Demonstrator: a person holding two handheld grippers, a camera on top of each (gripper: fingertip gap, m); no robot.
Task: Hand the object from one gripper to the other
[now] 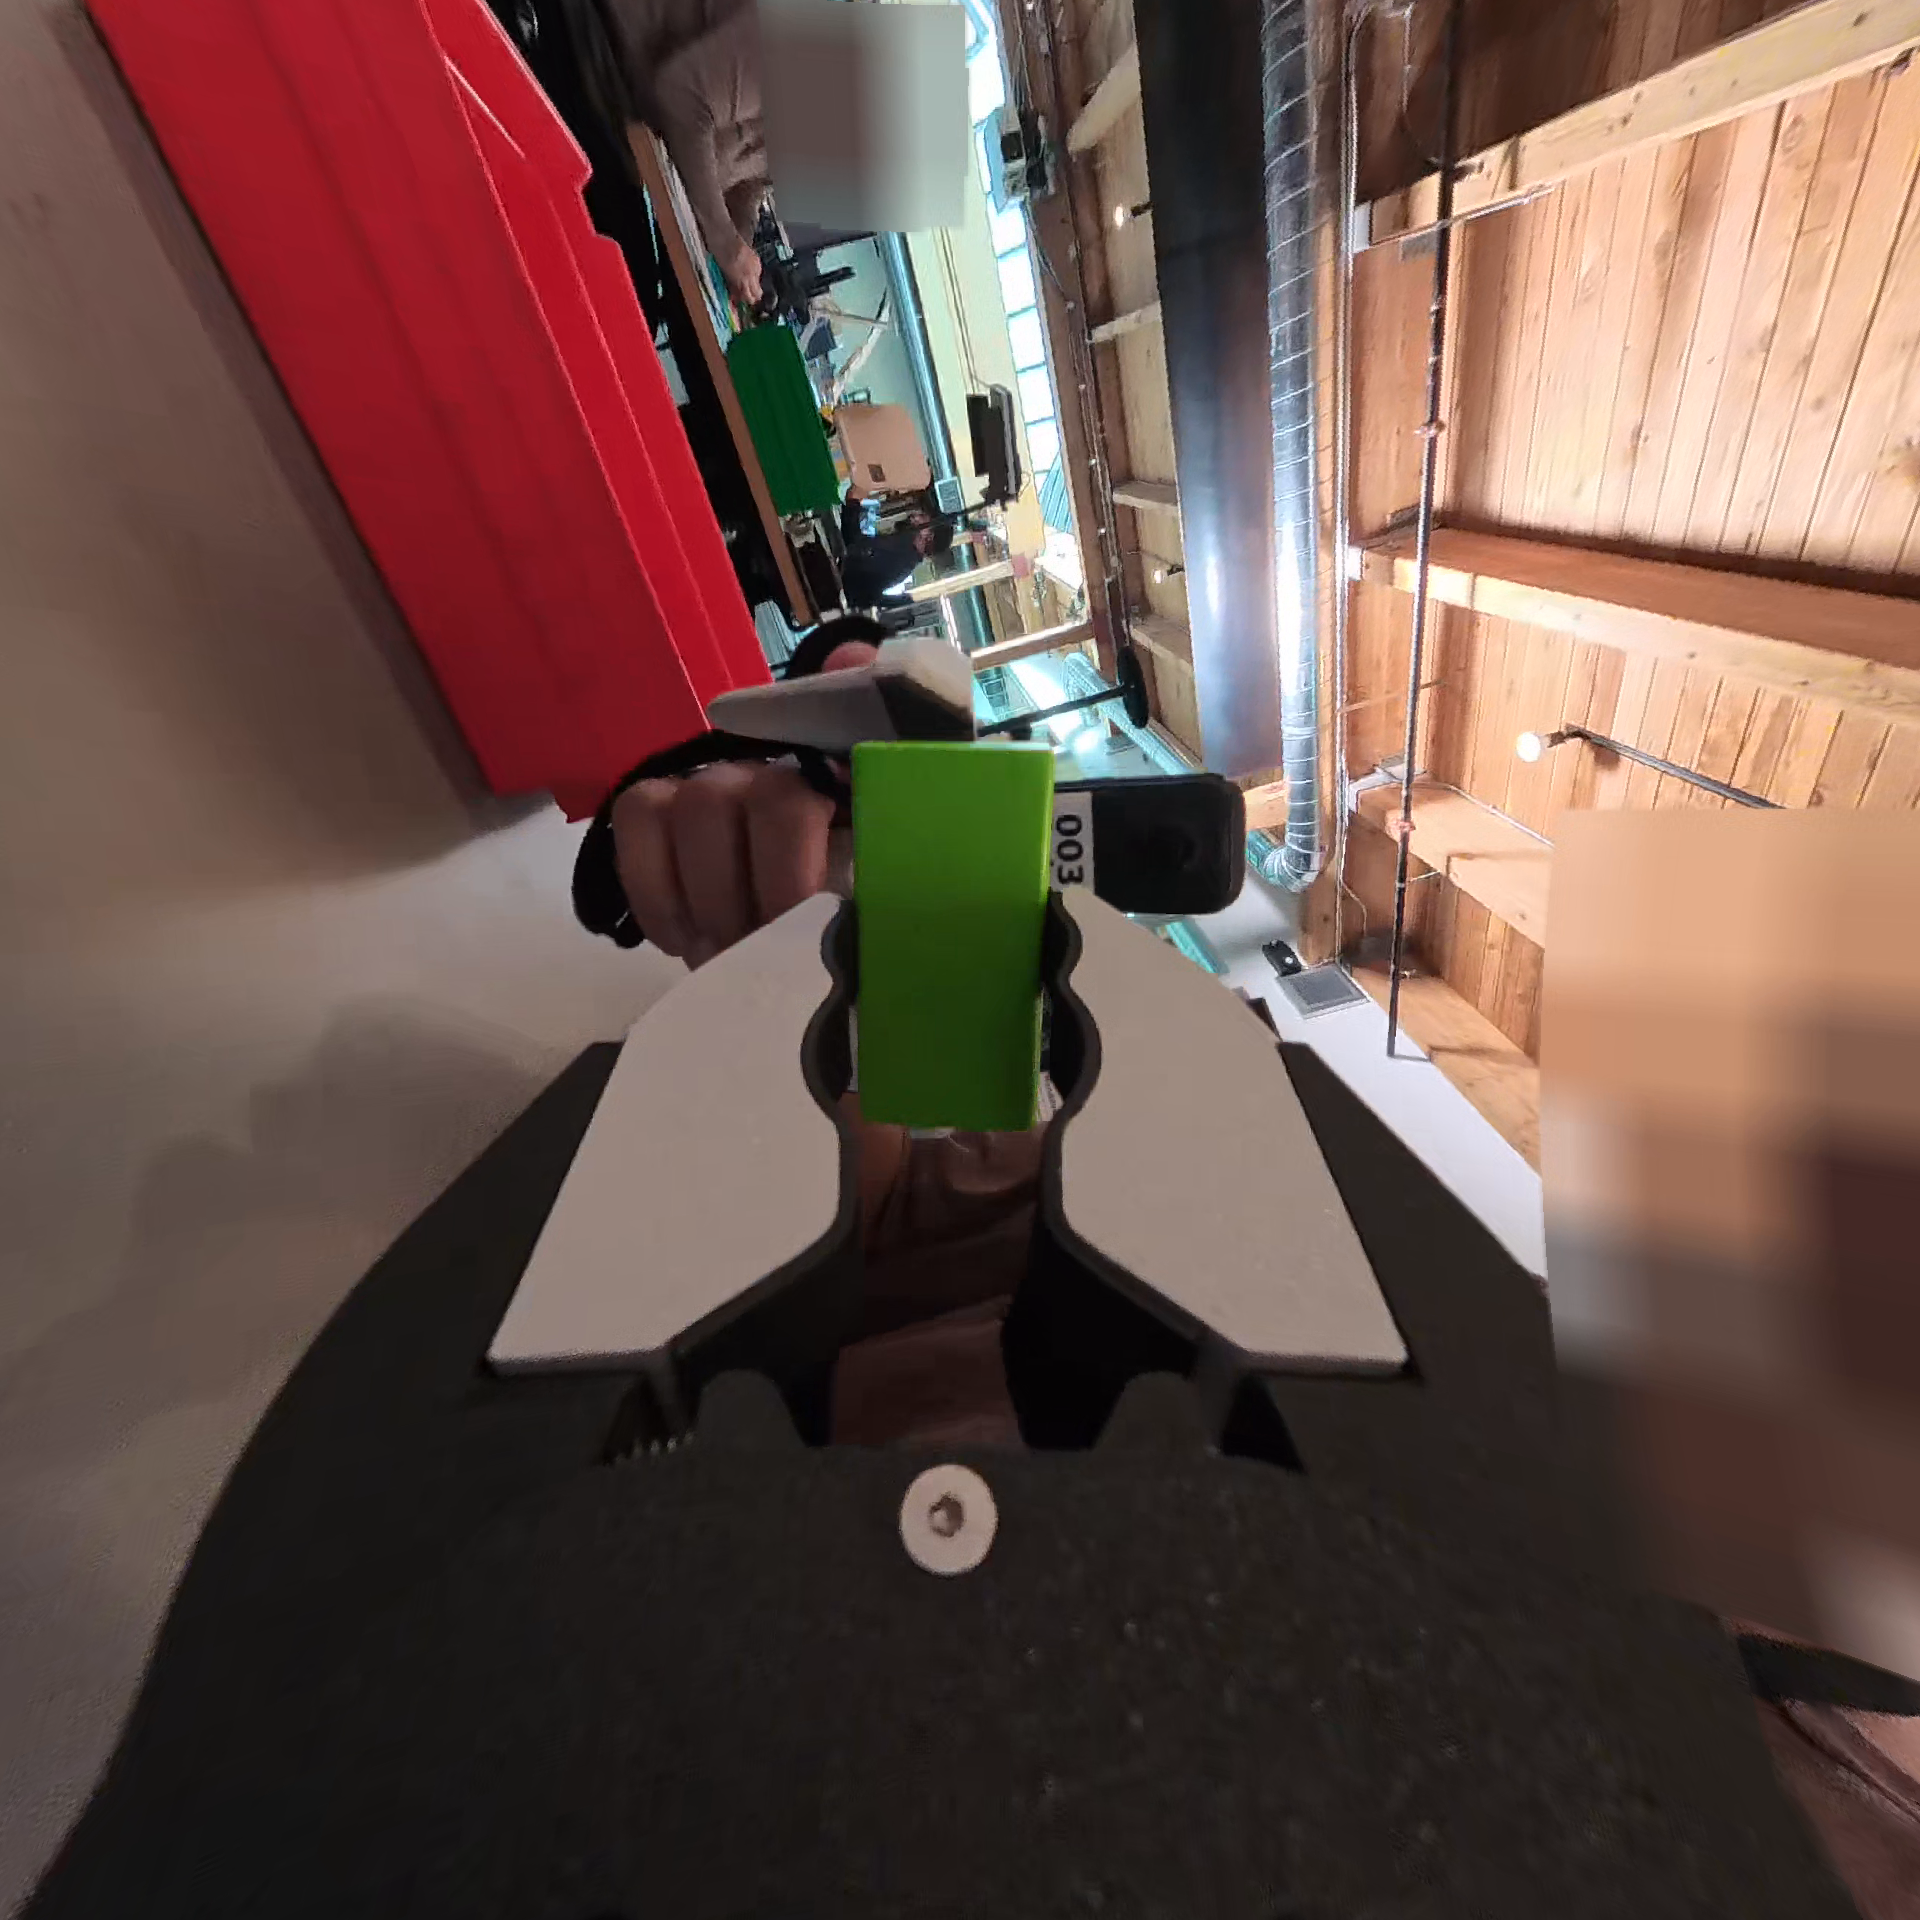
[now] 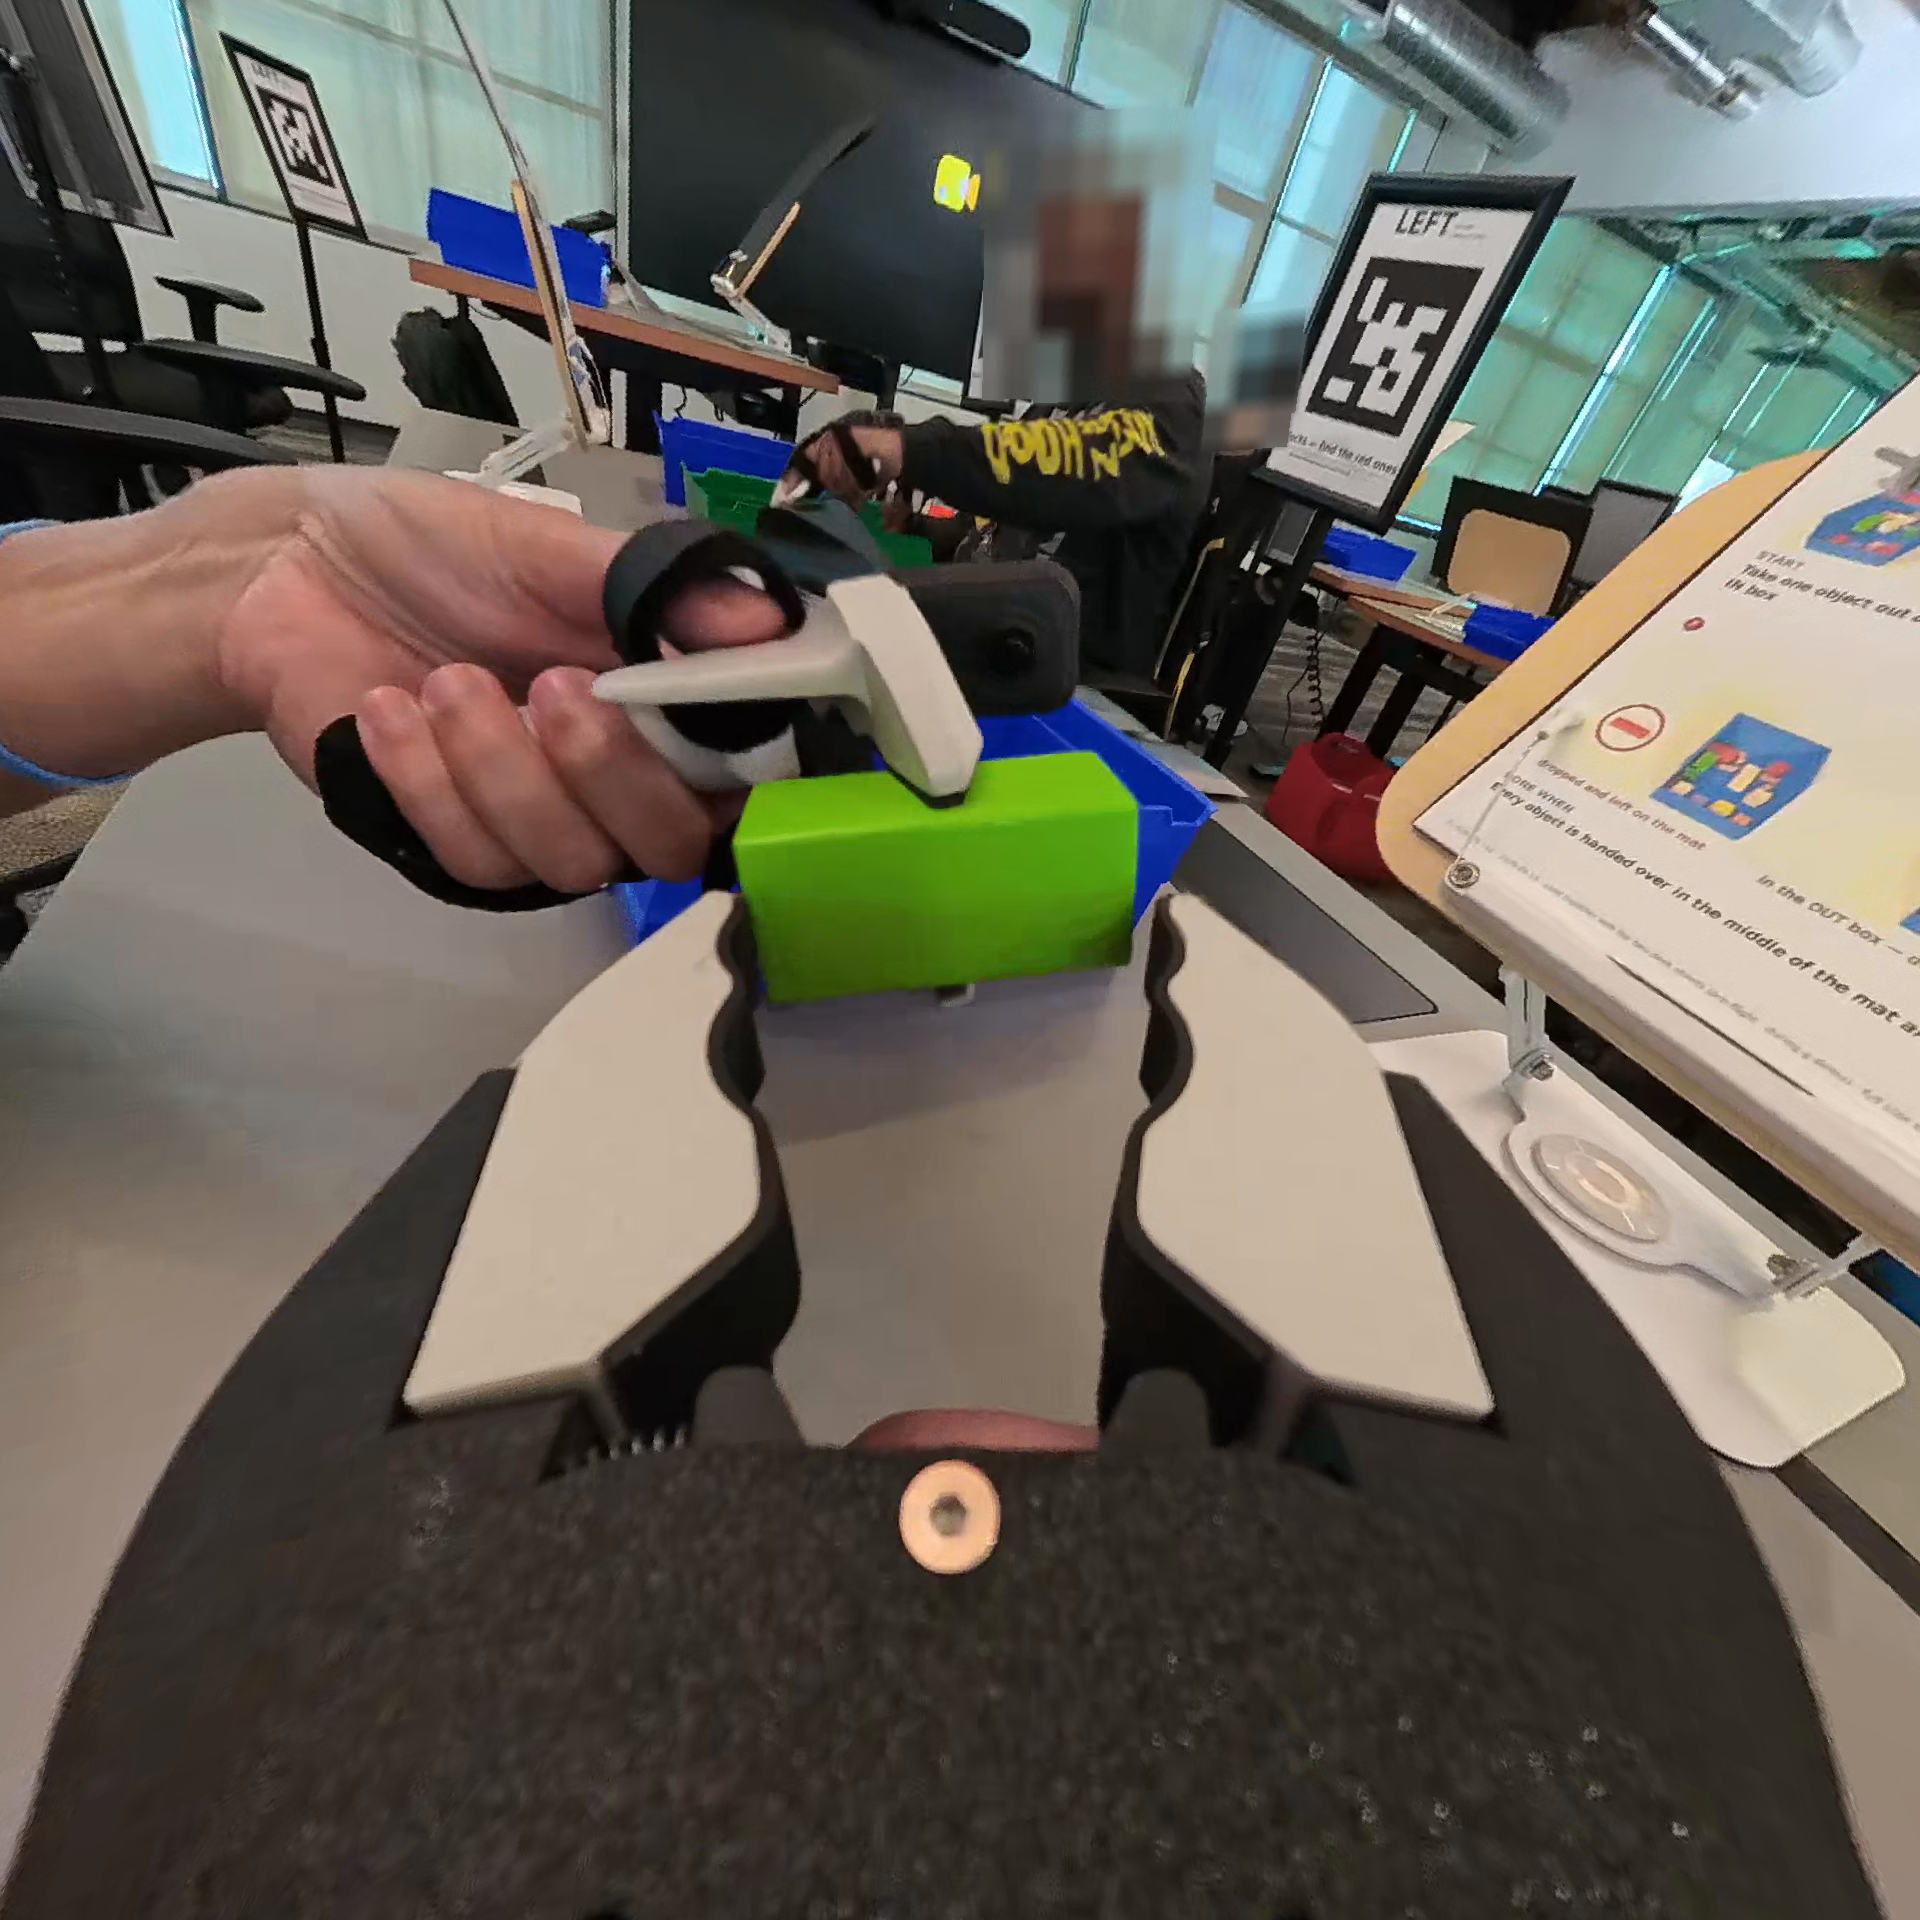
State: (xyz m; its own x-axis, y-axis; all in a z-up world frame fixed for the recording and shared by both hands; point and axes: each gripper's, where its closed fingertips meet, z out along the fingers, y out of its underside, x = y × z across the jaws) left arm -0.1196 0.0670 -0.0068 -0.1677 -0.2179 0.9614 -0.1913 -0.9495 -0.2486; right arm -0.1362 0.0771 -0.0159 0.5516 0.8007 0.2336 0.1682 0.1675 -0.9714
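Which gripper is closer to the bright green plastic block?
Left. The left gripper is clamped on the bright green plastic block. The right gripper is open, with the block just ahead of its fingertips, untouched.

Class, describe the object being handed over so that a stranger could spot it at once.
Start at the grey table with the blue bin on it. In front of that bin the left gripper holds a green block, with the right gripper open just short of it. It is the only bright green, plain rectangular thing held off the table.
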